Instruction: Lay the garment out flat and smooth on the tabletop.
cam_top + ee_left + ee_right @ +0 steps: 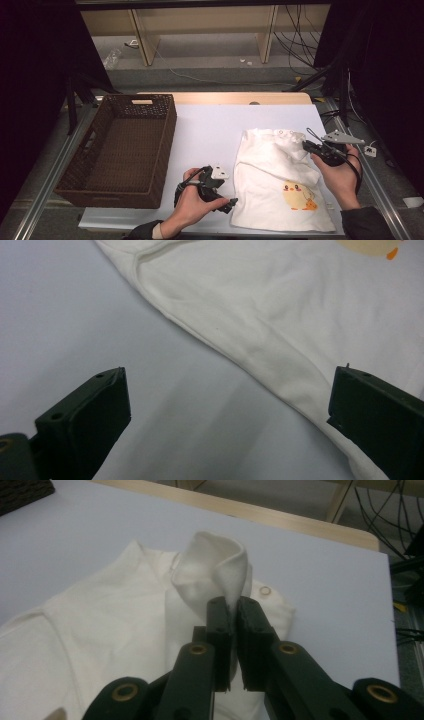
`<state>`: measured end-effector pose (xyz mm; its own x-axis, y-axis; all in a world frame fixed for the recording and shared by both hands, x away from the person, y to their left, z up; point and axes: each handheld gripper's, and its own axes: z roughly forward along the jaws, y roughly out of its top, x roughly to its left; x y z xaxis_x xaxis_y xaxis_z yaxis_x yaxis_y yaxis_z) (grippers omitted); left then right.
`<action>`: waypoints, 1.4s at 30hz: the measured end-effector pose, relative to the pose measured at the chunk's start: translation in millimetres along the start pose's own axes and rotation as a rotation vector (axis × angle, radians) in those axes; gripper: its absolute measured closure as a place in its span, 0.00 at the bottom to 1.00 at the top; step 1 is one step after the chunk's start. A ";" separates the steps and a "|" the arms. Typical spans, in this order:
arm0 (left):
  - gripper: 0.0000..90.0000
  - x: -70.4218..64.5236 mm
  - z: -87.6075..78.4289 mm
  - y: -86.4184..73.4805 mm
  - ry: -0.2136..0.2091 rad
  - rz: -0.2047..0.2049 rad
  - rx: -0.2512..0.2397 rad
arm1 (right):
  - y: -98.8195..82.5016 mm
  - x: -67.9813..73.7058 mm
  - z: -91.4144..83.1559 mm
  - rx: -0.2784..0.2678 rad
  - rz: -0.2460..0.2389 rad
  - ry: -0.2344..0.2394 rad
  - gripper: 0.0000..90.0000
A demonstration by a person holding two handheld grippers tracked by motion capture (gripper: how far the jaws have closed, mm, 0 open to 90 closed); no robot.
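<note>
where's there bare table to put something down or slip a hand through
Bare white table lies between the wicker basket and the white baby garment, and along the far edge behind the garment. The basket's floor is bare too. Crowded: the near edge, where the left gripper sits, and the garment's right side, pinched by the right gripper.

The left tool (pixel 227 425) hangs wide open over the garment's (pixel 280 315) hem (cream fabric) on the table (pixel 60 315).

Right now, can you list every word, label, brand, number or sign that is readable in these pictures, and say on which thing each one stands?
None readable.
The white cotton garment carries a yellow chick picture, without letters.
The brown woven basket carries no label.
</note>
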<state>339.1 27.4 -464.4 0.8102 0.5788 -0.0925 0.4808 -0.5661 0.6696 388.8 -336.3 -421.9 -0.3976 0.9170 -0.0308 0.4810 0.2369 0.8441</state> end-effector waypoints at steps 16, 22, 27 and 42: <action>0.03 0.3 -0.5 0.4 0.003 0.000 0.000 | -16.1 -46.2 -29.6 -0.019 0.057 -0.212 0.94; 0.03 0.5 -0.7 0.3 0.002 -0.001 -0.001 | -20.7 -61.8 -39.9 -0.018 0.078 -0.285 0.94; 0.03 0.3 -0.7 0.5 0.003 0.000 0.000 | -26.7 -73.8 -47.5 -0.003 0.087 -0.356 0.94; 0.03 -0.1 -0.2 0.6 0.002 0.000 0.000 | -37.5 -93.7 -58.2 0.048 0.105 -0.550 0.86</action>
<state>339.2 27.0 -463.8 0.8096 0.5799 -0.0907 0.4805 -0.5661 0.6698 362.6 -449.7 -419.5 0.1142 0.9656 -0.2335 0.5361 0.1380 0.8328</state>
